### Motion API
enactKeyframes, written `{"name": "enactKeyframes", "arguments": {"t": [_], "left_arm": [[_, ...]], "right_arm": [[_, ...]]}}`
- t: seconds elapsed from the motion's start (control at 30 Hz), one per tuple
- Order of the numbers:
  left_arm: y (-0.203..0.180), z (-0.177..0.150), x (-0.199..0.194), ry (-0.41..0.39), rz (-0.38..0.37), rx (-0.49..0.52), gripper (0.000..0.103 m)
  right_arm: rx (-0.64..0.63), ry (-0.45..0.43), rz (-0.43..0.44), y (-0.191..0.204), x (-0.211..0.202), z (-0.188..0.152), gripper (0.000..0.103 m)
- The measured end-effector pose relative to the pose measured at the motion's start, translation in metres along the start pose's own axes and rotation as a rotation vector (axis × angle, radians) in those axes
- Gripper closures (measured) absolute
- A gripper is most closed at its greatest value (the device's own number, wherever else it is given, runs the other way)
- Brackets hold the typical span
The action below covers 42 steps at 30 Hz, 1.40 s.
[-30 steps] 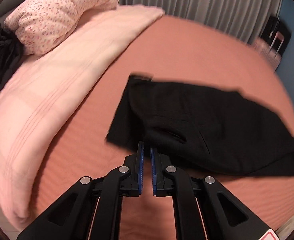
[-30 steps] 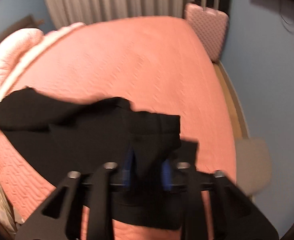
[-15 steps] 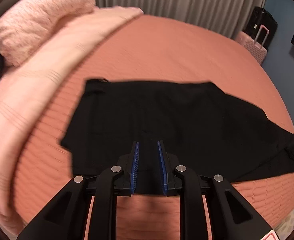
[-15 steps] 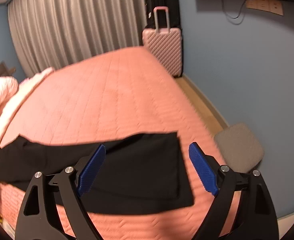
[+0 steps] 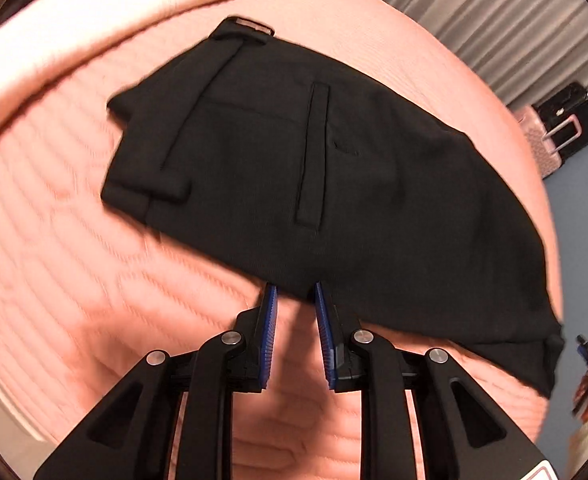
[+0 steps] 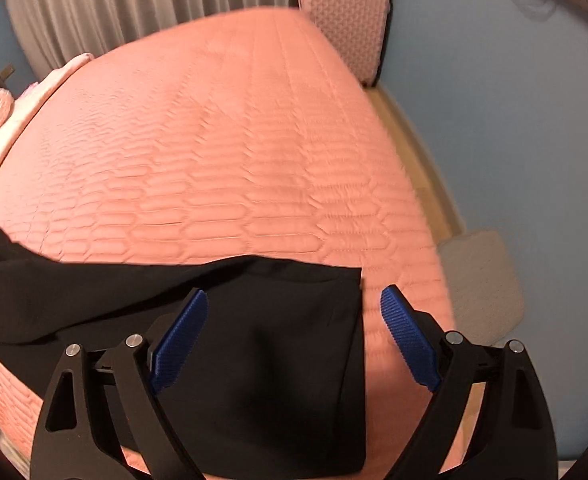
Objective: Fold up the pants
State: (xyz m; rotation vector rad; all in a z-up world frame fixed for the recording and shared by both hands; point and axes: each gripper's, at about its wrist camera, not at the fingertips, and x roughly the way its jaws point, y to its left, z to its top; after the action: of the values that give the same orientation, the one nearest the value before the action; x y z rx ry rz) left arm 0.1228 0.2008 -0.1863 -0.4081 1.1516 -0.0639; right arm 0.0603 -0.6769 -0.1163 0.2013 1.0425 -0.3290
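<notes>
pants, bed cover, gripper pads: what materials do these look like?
Pants: black woven cloth, matte, with a welt pocket; likely suiting. Bed cover: salmon quilted fabric, stitched in raised cells. Finger pads: blue, finely ribbed, probably rubber or plastic.

Pants [image 6: 262,380] hem cut off, btm edge

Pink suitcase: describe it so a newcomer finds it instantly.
Start at the salmon quilted bed and go to its far right corner, by the grey curtain. The pink suitcase stands upright there against the blue wall, with a textured shell, unlike the black case beside it.
</notes>
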Motion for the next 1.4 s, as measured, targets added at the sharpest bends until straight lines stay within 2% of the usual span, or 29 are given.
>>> {"name": "enactKeyframes", "arguments": {"t": [0.07, 0.13, 0.17, 0.2, 0.23, 0.3, 0.37, 0.4, 0.43, 0.47, 0.5, 0.53, 0.63, 0.67, 0.73, 0.77, 0.83, 0.87, 0.97, 1.07, 1.13, 1.2, 1.23, 1.27, 1.3, 1.33, 1.4], "left_arm": [[-0.001, 0.002, 0.002, 0.003, 0.021, -0.002, 0.082], [-0.003, 0.004, 0.001, 0.001, 0.038, -0.002, 0.082], [-0.005, 0.006, 0.002, 0.003, 0.049, 0.001, 0.082], [-0.007, 0.007, 0.002, 0.004, 0.058, 0.002, 0.082], [-0.009, 0.008, 0.002, 0.006, 0.073, -0.001, 0.082], [-0.017, 0.011, 0.003, 0.018, 0.099, 0.006, 0.082], [-0.022, 0.016, 0.005, 0.030, 0.124, 0.029, 0.081], [-0.026, 0.019, 0.005, 0.035, 0.130, 0.038, 0.081], [-0.027, 0.020, 0.005, 0.037, 0.132, 0.043, 0.081], [-0.029, 0.021, 0.005, 0.038, 0.132, 0.045, 0.081], [-0.033, 0.023, 0.008, 0.039, 0.133, 0.047, 0.081], [-0.034, 0.023, 0.008, 0.038, 0.135, 0.048, 0.081], [-0.032, 0.017, 0.008, 0.023, 0.143, 0.048, 0.080], [-0.032, 0.015, 0.008, 0.019, 0.149, 0.045, 0.079], [-0.034, 0.011, 0.003, 0.014, 0.184, 0.041, 0.074], [-0.036, 0.009, 0.001, 0.013, 0.206, 0.047, 0.072], [-0.042, 0.006, -0.003, 0.010, 0.252, 0.060, 0.061], [-0.044, 0.004, -0.006, 0.004, 0.262, 0.066, 0.061], [-0.053, -0.002, -0.018, -0.031, 0.268, 0.071, 0.061], [-0.066, -0.009, -0.033, -0.086, 0.224, 0.061, 0.060], [-0.082, -0.013, -0.041, -0.120, 0.206, 0.092, 0.054], [-0.100, -0.015, -0.046, -0.137, 0.190, 0.132, 0.054], [-0.113, -0.018, -0.048, -0.141, 0.175, 0.157, 0.054], [-0.120, -0.020, -0.049, -0.142, 0.165, 0.170, 0.054], [-0.129, -0.022, -0.049, -0.139, 0.147, 0.182, 0.054], [-0.141, -0.025, -0.049, -0.133, 0.125, 0.194, 0.054], [-0.159, -0.029, -0.050, -0.120, 0.081, 0.211, 0.054]], "right_arm": [[0.035, 0.026, 0.034, -0.013, 0.020, 0.003, 0.019], [0.036, 0.081, 0.090, -0.017, 0.036, 0.001, 0.062], [0.015, 0.086, 0.087, -0.015, 0.039, 0.002, 0.076], [-0.019, 0.072, 0.113, -0.012, 0.034, 0.004, 0.103], [-0.037, 0.038, 0.124, -0.010, 0.024, 0.008, 0.103], [-0.085, -0.094, 0.167, -0.003, -0.017, 0.023, 0.103], [-0.147, -0.315, 0.235, 0.002, -0.090, 0.039, 0.103], [-0.182, -0.392, 0.246, 0.003, -0.121, 0.042, 0.103], [-0.252, -0.438, 0.198, 0.007, -0.148, 0.041, 0.103], [-0.305, -0.407, 0.154, 0.008, -0.157, 0.039, 0.103], [-0.312, -0.344, 0.159, 0.005, -0.153, 0.037, 0.102], [-0.281, -0.201, 0.172, -0.006, -0.129, 0.030, 0.099], [-0.284, -0.007, 0.063, -0.021, -0.061, 0.003, 0.095], [-0.268, 0.034, 0.064, -0.026, -0.040, -0.003, 0.095], [-0.204, 0.064, 0.103, -0.032, -0.010, -0.008, 0.095], [-0.183, 0.057, 0.121, -0.034, -0.004, -0.006, 0.095], [-0.147, 0.046, 0.160, -0.035, 0.008, -0.006, 0.095], [-0.139, 0.047, 0.163, -0.034, 0.011, -0.004, 0.095], [-0.137, 0.036, 0.146, -0.037, 0.014, -0.007, 0.095], [-0.113, -0.006, 0.149, -0.041, 0.009, -0.008, 0.092], [-0.073, -0.083, 0.173, -0.048, -0.002, -0.010, 0.062], [-0.047, -0.200, 0.214, -0.053, -0.018, -0.016, 0.060], [-0.028, -0.301, 0.237, -0.057, -0.033, -0.022, 0.060], [-0.018, -0.374, 0.253, -0.059, -0.042, -0.028, 0.055], [-0.020, -0.404, 0.244, -0.058, -0.045, -0.030, 0.026], [-0.032, -0.370, 0.191, -0.054, -0.043, -0.029, 0.006], [-0.075, -0.269, 0.185, -0.050, -0.028, -0.023, 0.005]]}}
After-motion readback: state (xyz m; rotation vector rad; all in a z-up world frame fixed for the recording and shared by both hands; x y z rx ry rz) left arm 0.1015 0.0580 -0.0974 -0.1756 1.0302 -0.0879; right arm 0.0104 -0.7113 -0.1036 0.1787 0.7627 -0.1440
